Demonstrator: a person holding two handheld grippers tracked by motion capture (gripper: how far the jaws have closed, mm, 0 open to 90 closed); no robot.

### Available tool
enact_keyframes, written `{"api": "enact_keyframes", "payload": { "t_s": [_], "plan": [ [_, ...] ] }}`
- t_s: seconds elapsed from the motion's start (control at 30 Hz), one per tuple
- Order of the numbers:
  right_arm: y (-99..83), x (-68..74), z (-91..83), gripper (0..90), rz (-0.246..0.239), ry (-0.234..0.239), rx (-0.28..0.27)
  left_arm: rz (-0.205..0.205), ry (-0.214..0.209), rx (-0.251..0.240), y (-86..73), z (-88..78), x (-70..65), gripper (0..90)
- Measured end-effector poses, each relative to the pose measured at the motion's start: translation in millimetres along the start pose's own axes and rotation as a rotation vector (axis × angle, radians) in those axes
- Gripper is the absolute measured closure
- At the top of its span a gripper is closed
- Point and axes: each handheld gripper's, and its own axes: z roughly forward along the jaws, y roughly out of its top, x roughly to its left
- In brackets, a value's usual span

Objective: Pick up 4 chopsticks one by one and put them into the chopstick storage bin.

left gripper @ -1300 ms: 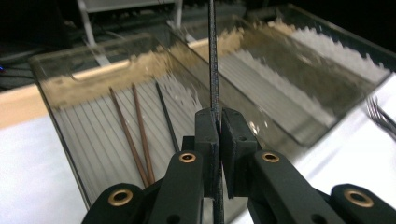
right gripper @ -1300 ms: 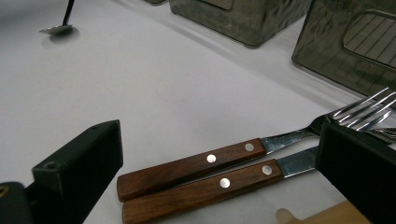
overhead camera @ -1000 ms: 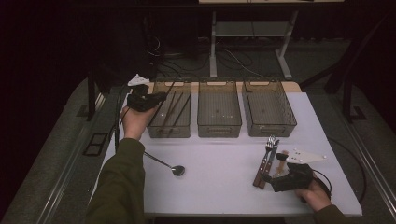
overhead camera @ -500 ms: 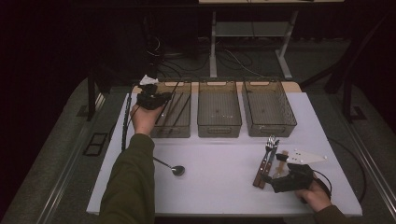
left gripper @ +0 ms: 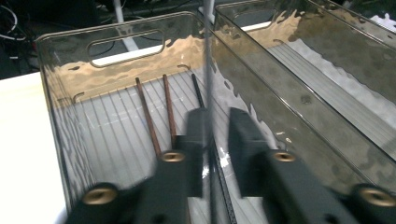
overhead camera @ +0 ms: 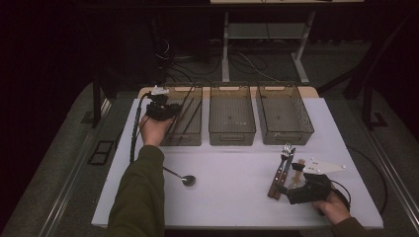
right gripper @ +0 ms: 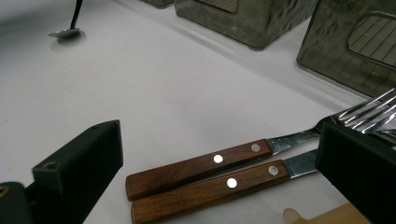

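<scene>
My left hand-held gripper (left gripper: 212,154), jaws just parting around a thin, stiff, light chopstick (left gripper: 208,70) over the left bin (left gripper: 123,44), grips it mid-shaft.

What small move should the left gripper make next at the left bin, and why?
Probably open a little wider and lift clear, so the stick drops in. The fingers of the left gripper have just been opening inside the left bin, with a thin stick upright between them. Two brown sticks already lie on its floor.
</scene>
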Motion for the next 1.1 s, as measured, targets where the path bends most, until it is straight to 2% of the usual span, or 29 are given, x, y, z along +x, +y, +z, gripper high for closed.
{"api": "enact_keyframes", "payload": {
  "t_s": [0.2,0.27,0.43,0.53,0.57,0.63,0.7,0.83,0.97,1.0,1.1],
  "plan": [
    [0.0,-0.1,-0.1,0.6,0.0,-0.002,0.0,0.014,0.004,0.008,0.6,-3.5,0.3,56.9],
    [0.0,0.0,0.0,0.6,0.0,-0.001,0.0,0.029,0.005,0.015,0.9,-5.6,-0.5,54.9],
    [0.2,0.4,0.2,0.6,0.001,-0.001,0.003,0.05,-0.016,0.031,1.6,-10.7,-3.9,50.2],
    [0.2,0.7,0.4,0.5,-0.002,-0.002,0.004,0.06,-0.043,0.039,1.7,-13.8,-6.8,46.2],
    [0.2,0.7,0.4,0.5,-0.003,-0.002,0.005,0.074,-0.042,0.043,1.7,-15.8,-8.2,45.5],
    [0.3,0.7,0.4,0.6,-0.001,-0.003,0.005,0.076,-0.054,0.022,0.7,-20.1,-12.1,44.3],
    [0.4,0.7,0.4,0.6,-0.002,-0.003,0.005,0.085,-0.08,0.019,-0.6,-24.9,-15.1,40.7],
    [0.3,0.6,1.0,0.5,-0.006,-0.004,0.006,0.116,-0.1,0.022,-4.4,-34.3,-24.8,37.3],
    [0.5,1.2,1.0,0.5,-0.008,-0.003,0.005,0.128,-0.131,-0.003,-11.4,-45.5,-37.8,36.2],
    [0.4,1.0,1.1,0.6,-0.01,-0.004,0.005,0.139,-0.137,0.004,-13.4,-48.1,-40.5,35.9],
    [0.4,1.2,1.5,0.6,-0.007,-0.006,0.009,0.139,-0.157,0.01,-21.5,-54.2,-50.0,34.0]
  ]
}}
